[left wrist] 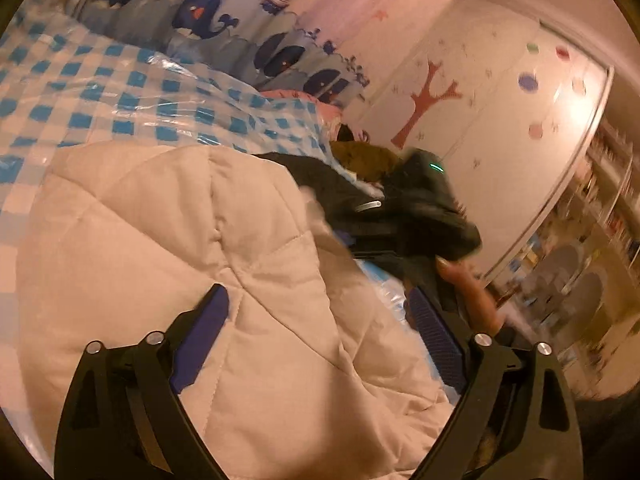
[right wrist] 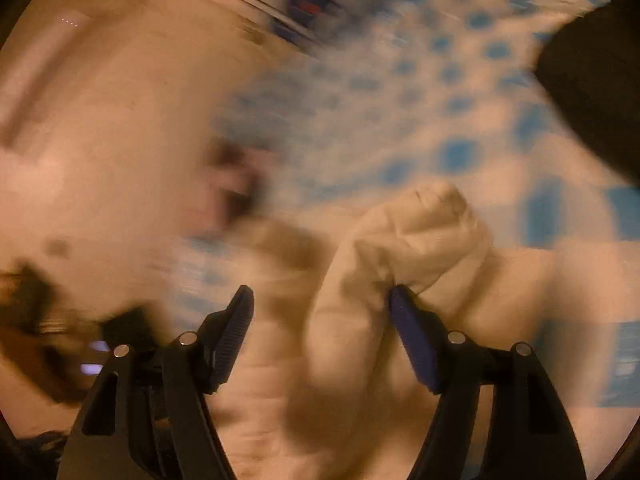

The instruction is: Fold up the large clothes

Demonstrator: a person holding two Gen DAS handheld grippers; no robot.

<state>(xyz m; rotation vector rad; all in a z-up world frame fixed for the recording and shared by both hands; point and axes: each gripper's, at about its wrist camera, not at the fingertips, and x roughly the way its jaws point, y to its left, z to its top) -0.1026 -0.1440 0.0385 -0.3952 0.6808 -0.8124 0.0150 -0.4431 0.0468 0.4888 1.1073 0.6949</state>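
Note:
A cream quilted padded jacket [left wrist: 224,264] lies on a bed covered in blue and white check under clear plastic [left wrist: 100,92]. My left gripper [left wrist: 320,300] is open, its jaws wide apart just above the jacket's folded bulk. The right-hand gripper and the person's hand [left wrist: 472,292] show at the jacket's right edge. In the blurred right wrist view my right gripper [right wrist: 322,300] is open, with a bunched cream part of the jacket [right wrist: 416,240] between its jaws and resting against the right fingertip [right wrist: 400,300].
Dark and olive clothes [left wrist: 360,160] lie on the bed beyond the jacket. A whale-print fabric [left wrist: 208,12] runs along the wall behind. A white wardrobe with a tree sticker [left wrist: 432,100] and shelves [left wrist: 600,220] stand to the right.

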